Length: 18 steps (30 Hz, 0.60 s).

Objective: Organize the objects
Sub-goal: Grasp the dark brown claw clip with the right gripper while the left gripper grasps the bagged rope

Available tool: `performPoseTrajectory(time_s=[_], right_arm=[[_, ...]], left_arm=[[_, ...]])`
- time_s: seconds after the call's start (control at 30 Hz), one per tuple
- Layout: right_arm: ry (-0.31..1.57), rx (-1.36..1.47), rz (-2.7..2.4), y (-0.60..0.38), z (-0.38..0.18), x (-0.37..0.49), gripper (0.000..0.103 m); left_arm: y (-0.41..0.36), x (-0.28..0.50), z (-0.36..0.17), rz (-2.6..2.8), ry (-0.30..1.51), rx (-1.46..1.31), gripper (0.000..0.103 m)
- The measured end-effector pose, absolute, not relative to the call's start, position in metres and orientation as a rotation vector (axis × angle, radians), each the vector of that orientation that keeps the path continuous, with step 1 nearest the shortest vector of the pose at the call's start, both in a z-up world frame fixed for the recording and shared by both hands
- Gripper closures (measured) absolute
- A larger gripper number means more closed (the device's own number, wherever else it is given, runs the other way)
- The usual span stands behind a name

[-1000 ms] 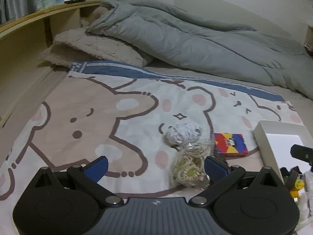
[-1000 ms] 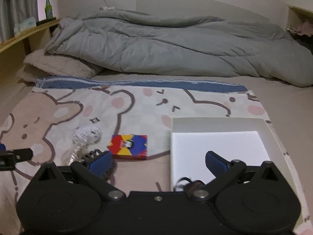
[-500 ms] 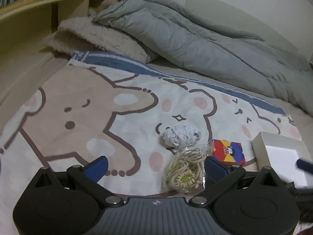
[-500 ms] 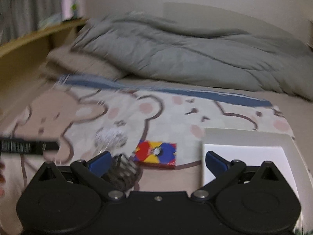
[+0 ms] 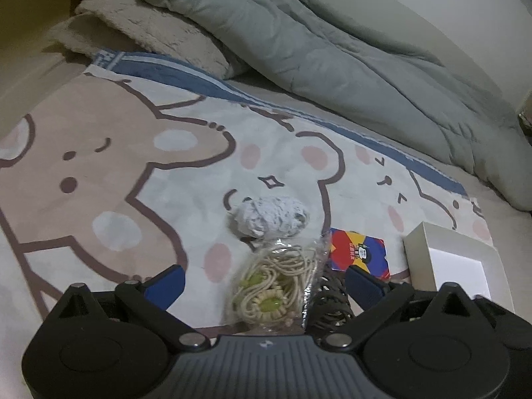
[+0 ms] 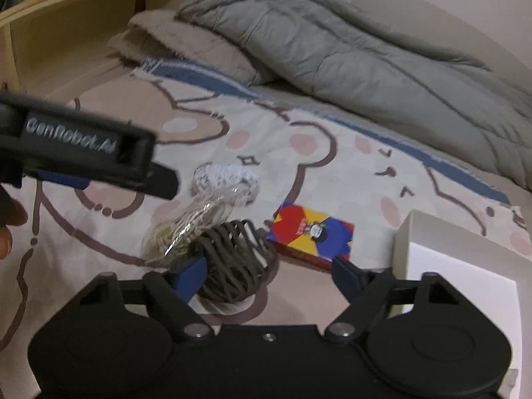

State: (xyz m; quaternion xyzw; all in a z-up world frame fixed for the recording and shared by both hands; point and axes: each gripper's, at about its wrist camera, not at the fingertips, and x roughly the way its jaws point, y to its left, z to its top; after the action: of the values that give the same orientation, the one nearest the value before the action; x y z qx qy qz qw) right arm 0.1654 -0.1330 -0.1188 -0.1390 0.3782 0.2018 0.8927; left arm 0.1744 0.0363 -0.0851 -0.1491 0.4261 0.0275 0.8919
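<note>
My left gripper (image 5: 262, 282) angles down toward the bear-print blanket (image 5: 99, 179). Its jaws stand wide apart and have just been closing slightly. Between them lies a clear bag of cream cord with green beads (image 5: 276, 286), flat on the blanket; neither blue pad presses on it. Just beyond the bag sits a white speckled yarn ball (image 5: 271, 216), touching or nearly touching the bag's far edge.

To the right of the bag lies a dark wire ball (image 5: 329, 302), partly hidden behind my left gripper's right finger. Further right is a red, yellow and blue card box (image 5: 360, 252), flat on the blanket, and beyond that the corner of a white open box (image 5: 419, 249).

My right gripper (image 6: 266, 272) also points downward at the blanket. Its jaws are apart and have just been closing. The dark wire ball (image 6: 236, 262) sits between them, against the left blue pad (image 6: 191, 274); the right pad stands clear of it, so there is no clamp. The clear bag (image 6: 189, 226) rests just left of and behind the ball, with the yarn ball (image 6: 226, 179) beyond it. The card box (image 6: 312, 236) lies ahead of the right pad, and the white box wall (image 6: 402, 246) stands at the far right.

In the right wrist view my left gripper (image 6: 76, 146) crosses the upper left, hovering above the blanket, and my fingers (image 6: 6, 229) show at the left edge. A grey duvet (image 6: 332, 50) and a beige pillow (image 6: 186, 43) lie at the head of the bed.
</note>
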Motion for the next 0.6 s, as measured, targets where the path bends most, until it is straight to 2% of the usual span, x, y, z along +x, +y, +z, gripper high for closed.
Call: performPoseTrajectory(time_s=[0.03,0.13,0.27,0.37,0.4,0.43,0.53,0.6], right_arm=[[0.799,-0.291,0.42,-0.131,-0.121,0.168,0.036],[0.835,-0.252,0.445,-0.13,-0.127,0.175,0.048],[0.864,-0.223,0.459,-0.128,-0.133,0.18,0.055],[0.867,-0.245,0.467,-0.124,-0.137,0.181,0.067],[0.87,-0.256,0.472,-0.123,-0.138,0.181,0.073],[0.875,-0.262,0.476,-0.122,-0.139,0.181,0.08],[0.874,-0.294,0.478,-0.12,-0.14,0.18,0.083],[0.872,-0.312,0.475,-0.121,-0.14,0.179,0.086]], left_arm=[[0.034,0.177,-0.087,0.05,0.891,-0.305,0.009],[0.029,0.185,-0.095,0.031,0.918,-0.301,0.014],[0.022,0.193,-0.106,0.027,0.95,-0.269,0.017],[0.02,0.198,-0.11,0.035,0.964,-0.275,0.022],[0.02,0.199,-0.11,0.041,0.964,-0.289,0.034],[0.021,0.2,-0.111,0.047,0.974,-0.297,0.042],[0.021,0.201,-0.112,0.025,0.992,-0.32,0.056],[0.02,0.201,-0.109,0.012,0.992,-0.313,0.076]])
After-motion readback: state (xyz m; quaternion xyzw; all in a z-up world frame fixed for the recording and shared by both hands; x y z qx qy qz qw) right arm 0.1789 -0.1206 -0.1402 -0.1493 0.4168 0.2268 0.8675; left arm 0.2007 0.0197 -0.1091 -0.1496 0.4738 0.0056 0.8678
